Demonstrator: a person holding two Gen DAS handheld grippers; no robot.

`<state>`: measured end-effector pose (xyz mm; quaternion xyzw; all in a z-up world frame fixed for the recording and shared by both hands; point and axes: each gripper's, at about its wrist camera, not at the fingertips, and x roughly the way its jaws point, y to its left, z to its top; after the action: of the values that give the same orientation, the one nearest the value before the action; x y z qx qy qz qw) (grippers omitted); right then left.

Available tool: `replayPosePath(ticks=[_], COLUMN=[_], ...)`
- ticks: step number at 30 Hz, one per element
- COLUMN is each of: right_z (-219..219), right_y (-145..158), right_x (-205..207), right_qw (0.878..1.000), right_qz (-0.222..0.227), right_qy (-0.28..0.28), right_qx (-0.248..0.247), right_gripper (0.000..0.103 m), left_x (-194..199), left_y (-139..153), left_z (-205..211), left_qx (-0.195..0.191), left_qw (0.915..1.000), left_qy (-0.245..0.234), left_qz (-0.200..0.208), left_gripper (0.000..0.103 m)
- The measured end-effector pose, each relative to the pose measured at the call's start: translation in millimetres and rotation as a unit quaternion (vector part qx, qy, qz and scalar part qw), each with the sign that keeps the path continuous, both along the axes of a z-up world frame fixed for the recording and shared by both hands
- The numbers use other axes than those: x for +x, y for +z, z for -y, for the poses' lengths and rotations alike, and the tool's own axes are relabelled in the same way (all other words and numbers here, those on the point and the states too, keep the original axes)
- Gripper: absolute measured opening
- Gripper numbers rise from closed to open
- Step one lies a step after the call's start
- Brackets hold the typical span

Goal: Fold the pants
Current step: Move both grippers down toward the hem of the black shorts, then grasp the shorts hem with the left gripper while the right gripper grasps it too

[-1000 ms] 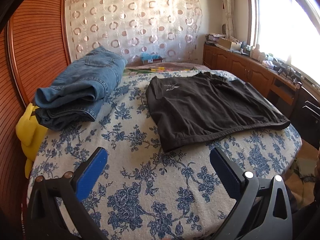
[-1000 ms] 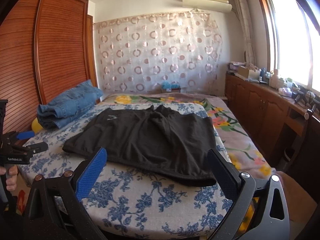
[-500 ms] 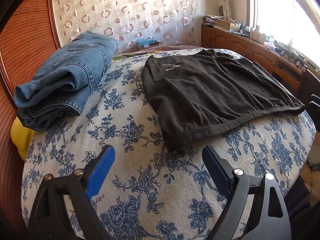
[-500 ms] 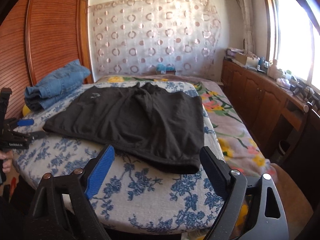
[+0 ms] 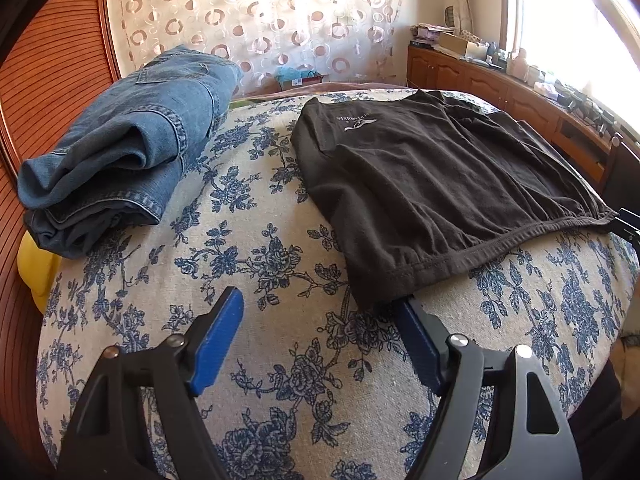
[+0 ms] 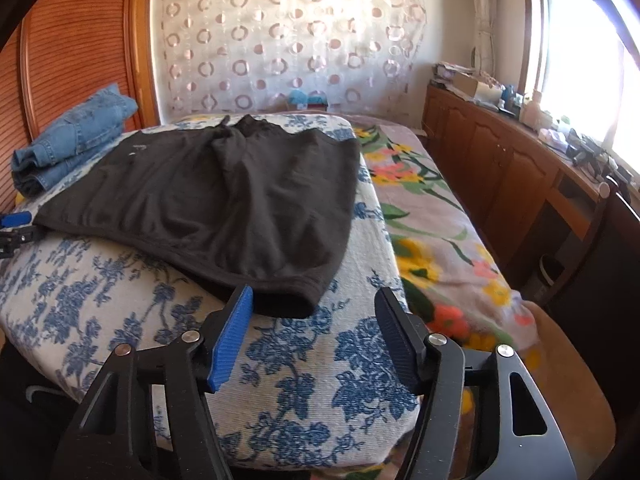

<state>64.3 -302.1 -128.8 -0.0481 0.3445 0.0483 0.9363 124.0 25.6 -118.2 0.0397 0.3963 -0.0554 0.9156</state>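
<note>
**Visitor:** Where are the pants, and why do they lie that way?

**Onlooker:** The black soft-knit shorts-length pants lie spread flat on the bed's blue-flowered cream cover, waistband towards us. I judge that leaves both near corners free for gripping.

**Visitor:** And the tools?

**Onlooker:** The left tool, with blue pads, is closing but holds nothing; its right finger sits against the waistband's left corner, and no cloth lies between the pads. The right tool is closing too, and the right corner lies just between its fingertips, not yet pinched.

**Visitor:** Any containers?

**Onlooker:** None I can see. A folded pair of blue denim jeans rests apart, near the wooden headboard.
</note>
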Motion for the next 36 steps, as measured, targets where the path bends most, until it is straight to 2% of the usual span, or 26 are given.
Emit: replayPosePath(ticks=[1, 5, 12, 13, 15, 24, 36], right_z=[1, 5, 1, -1, 0, 1, 1], right_y=[-2, -3, -1, -2, -2, 0, 11], right_x=[1, 5, 8, 8, 8, 7, 0], right_qw=[1.000, 1.000, 1.000, 1.000, 1.000, 0.999, 0.999], right_qz=[-0.003, -0.008, -0.007, -0.008, -0.009, -0.004, 0.009], right_qy=[-0.003, -0.005, 0.011, 0.012, 0.016, 0.025, 0.034], right_qx=[-0.003, -0.004, 0.008, 0.009, 0.014, 0.030, 0.037], right_gripper=[0.059, 0.046, 0.018, 0.017, 0.012, 0.007, 0.006], left_x=[1, 2, 2, 2, 1, -12, -36], left_y=[0, 2, 6, 5, 6, 20, 39], left_z=[0, 1, 3, 3, 4, 10, 2], left_qx=[-0.002, -0.005, -0.024, -0.026, -0.034, -0.051, -0.070], left_qw=[1.0000, 1.0000, 0.9995, 0.9994, 0.9990, 0.9969, 0.9948], left_qy=[-0.001, -0.003, -0.020, -0.023, -0.027, -0.048, -0.048], left_qz=[0.000, 0.002, 0.001, 0.001, 0.002, 0.035, 0.056], left_gripper=[0.074, 0.065, 0.040, 0.038, 0.028, 0.002, 0.000])
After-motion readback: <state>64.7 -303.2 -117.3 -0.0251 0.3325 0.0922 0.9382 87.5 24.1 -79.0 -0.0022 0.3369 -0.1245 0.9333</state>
